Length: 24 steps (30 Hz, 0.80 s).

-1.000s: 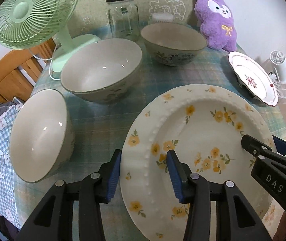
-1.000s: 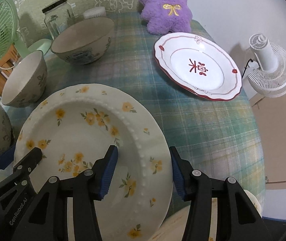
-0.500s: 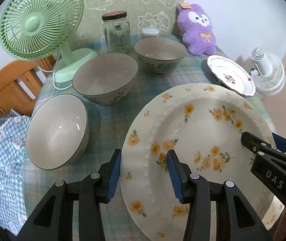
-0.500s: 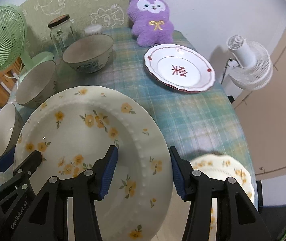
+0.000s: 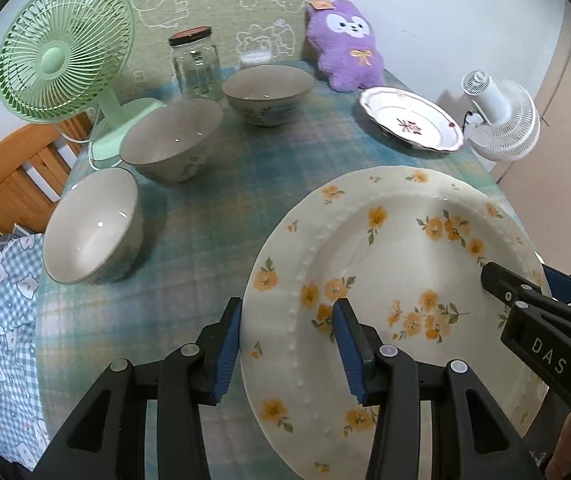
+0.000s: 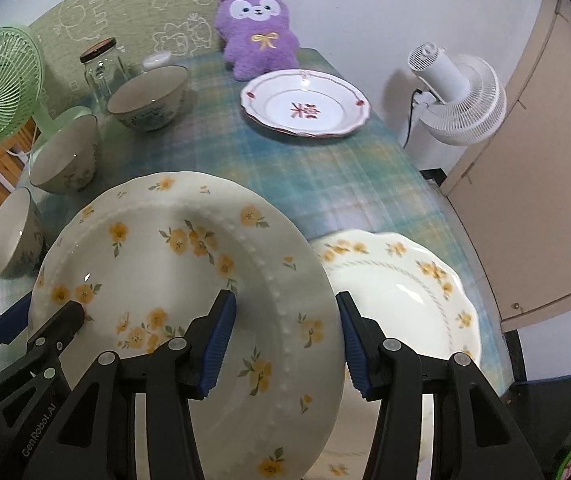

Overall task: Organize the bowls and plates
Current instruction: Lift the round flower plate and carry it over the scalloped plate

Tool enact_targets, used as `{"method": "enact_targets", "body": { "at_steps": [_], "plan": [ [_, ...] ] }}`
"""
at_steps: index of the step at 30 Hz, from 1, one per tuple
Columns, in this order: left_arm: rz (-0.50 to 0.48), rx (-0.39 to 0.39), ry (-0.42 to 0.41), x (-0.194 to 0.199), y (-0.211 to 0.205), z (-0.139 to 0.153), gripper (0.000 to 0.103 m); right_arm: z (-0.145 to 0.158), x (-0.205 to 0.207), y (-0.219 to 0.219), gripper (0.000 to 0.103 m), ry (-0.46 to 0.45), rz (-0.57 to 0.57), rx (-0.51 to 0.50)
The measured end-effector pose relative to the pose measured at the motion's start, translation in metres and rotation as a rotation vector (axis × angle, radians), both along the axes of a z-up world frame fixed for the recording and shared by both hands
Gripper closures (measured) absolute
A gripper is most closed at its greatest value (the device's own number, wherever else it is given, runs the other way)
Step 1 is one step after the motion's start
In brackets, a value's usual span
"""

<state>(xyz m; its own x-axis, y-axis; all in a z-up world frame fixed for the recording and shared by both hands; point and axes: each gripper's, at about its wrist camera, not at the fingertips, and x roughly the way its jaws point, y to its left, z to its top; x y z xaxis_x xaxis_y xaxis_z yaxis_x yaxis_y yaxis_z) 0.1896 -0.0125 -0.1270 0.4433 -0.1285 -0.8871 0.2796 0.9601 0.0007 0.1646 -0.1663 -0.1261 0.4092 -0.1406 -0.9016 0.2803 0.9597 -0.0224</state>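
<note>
nearest to us, our left gripper (image 5: 287, 340) straddles the left rim of the yellow-flowered plate (image 5: 397, 264), one blue pad under the edge and one over the well, clamping it; our right gripper (image 6: 285, 338) straddles the opposite rim the same way, so we hold the plate between both tools, lifted and tilted above the plaid tablecloth (image 6: 325, 176). in the right wrist view a second scalloped plate with yellow flowers (image 6: 413, 292) lies flat on the cloth just to the right, partly under the held one's edge. to the left stand three bowls in a line going away from us: the near bowl (image 5: 93, 226) by the table's left edge, the middle bowl (image 5: 173, 140) beyond it, and the far bowl (image 5: 267, 94) toward the centre, all upright and apart. on the far right sits the red-trimmed plate (image 6: 305, 104), flat. behind it leans a purple plush toy (image 6: 259, 46) against the wall; a glass jar (image 5: 196, 66) and a green fan (image 5: 65, 52) stand far left, and a white fan (image 6: 457, 100) stands off the table's right side
</note>
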Motion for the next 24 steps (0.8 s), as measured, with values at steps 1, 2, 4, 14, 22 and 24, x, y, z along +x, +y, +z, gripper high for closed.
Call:
{"method": "enact_targets", "body": {
  "at_steps": [1,2,4,14,22,24],
  "plan": [
    [-0.001,0.000,0.001,-0.005,-0.006,0.000,0.058,0.000,-0.003,-0.004,0.049,0.001,-0.001,0.002],
    [-0.002,0.000,0.000,-0.008,-0.011,0.000,0.058,0.000,-0.006,-0.009,0.049,0.000,-0.001,0.001],
    [-0.003,0.002,-0.001,-0.014,-0.021,-0.001,0.058,0.000,-0.013,-0.020,0.049,-0.002,-0.004,0.002],
    [0.021,-0.009,0.033,-0.039,-0.078,-0.016,0.058,-0.011,-0.037,-0.081,0.049,0.023,0.009,0.000],
    [0.033,-0.002,0.054,-0.046,-0.114,-0.030,0.058,-0.025,-0.043,-0.115,0.049,0.051,0.022,-0.001],
    [0.034,0.000,0.057,-0.047,-0.121,-0.033,0.058,-0.029,-0.044,-0.123,0.049,0.058,0.021,0.002]
  ]
}}
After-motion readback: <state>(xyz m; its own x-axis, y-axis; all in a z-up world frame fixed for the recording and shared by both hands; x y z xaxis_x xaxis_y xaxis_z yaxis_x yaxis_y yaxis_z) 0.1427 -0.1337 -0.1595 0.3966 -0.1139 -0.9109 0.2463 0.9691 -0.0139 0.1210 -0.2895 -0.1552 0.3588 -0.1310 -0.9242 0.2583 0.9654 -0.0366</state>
